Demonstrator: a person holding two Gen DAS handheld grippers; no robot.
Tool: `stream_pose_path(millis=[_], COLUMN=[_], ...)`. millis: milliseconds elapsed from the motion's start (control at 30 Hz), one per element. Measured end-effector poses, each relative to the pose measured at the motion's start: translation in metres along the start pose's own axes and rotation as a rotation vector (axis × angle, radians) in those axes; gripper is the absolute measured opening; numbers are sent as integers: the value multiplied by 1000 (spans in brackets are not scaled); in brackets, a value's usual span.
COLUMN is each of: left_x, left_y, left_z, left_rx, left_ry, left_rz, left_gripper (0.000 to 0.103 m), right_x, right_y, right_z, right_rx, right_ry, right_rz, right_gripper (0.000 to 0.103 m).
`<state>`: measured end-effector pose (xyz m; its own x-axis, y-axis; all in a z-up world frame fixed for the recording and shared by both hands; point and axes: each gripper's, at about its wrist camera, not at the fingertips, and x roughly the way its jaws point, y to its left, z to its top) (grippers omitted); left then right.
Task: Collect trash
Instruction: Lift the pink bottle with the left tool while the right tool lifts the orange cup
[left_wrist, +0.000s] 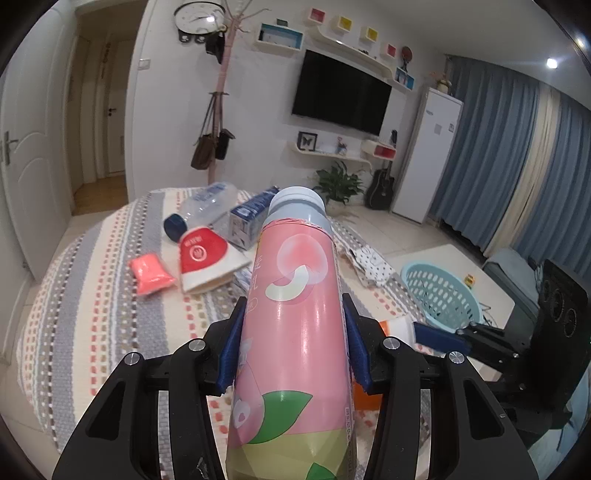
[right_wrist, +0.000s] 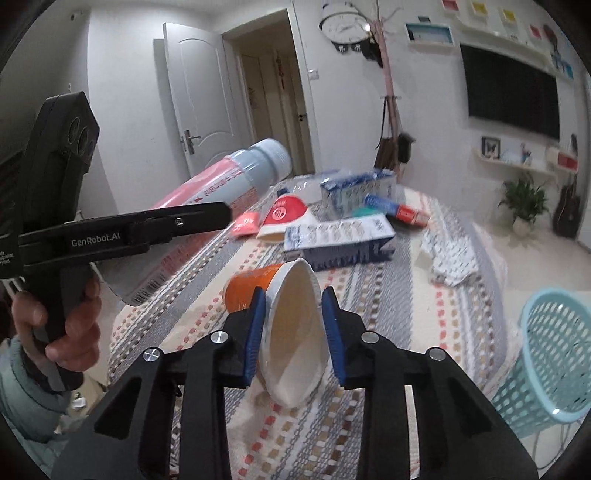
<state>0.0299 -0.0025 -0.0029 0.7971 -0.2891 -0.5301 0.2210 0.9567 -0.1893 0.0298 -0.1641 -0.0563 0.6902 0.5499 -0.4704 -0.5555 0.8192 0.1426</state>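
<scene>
The left gripper (left_wrist: 293, 343) was clamped on a tall pink bottle (left_wrist: 291, 332), its blue pads pressed flat against the glossy printed sleeve on either side. The bottle pointed away from the handle, pale grey-blue cap (left_wrist: 297, 206) at the far end, held up off the bed. From the other side, the person's hand (right_wrist: 55, 325) was wrapped around the black grip, a padded grey-green sleeve at the wrist.

The right gripper (right_wrist: 293, 332) had closed on a paper cup (right_wrist: 291, 325), squeezing its white rim into a narrow oval; the cup's outside was orange, and it hung just above the woven bedspread (right_wrist: 388, 314) with its stripes of grey, cream and small red and brown squares.

Further along the bed lay the remaining litter: a blue-and-white carton (right_wrist: 340, 240) on its side, a second carton (right_wrist: 354, 195) behind it, a flattened red-and-white cup (left_wrist: 207, 258), a small puffy pink packet (left_wrist: 149, 273) just beside that cup, and a clear plastic bottle (left_wrist: 207, 206) with a dark blue cap, lying down. A crumpled spotted wrapper (right_wrist: 448, 254) sat at the bed's right edge.

Off the bed to the right stood a light blue perforated plastic basket (left_wrist: 439, 291). Beyond were a wall-mounted television (left_wrist: 340, 92), a round clock (left_wrist: 199, 16) and blue curtains (left_wrist: 517, 155).
</scene>
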Motion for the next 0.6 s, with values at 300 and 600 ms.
stream_pose_path(millis=[300, 600], left_x=[-4, -4], left_y=[10, 13], left_z=[3, 1], left_rx=[-19, -25], left_ry=[-9, -4], left_rz=[10, 23], left_gripper=[47, 47], right_x=[7, 32], right_y=[18, 21], right_z=[-13, -17], right_rx=[-106, -67], right_ry=[54, 112], right_rz=[49, 115], right_gripper=[41, 50])
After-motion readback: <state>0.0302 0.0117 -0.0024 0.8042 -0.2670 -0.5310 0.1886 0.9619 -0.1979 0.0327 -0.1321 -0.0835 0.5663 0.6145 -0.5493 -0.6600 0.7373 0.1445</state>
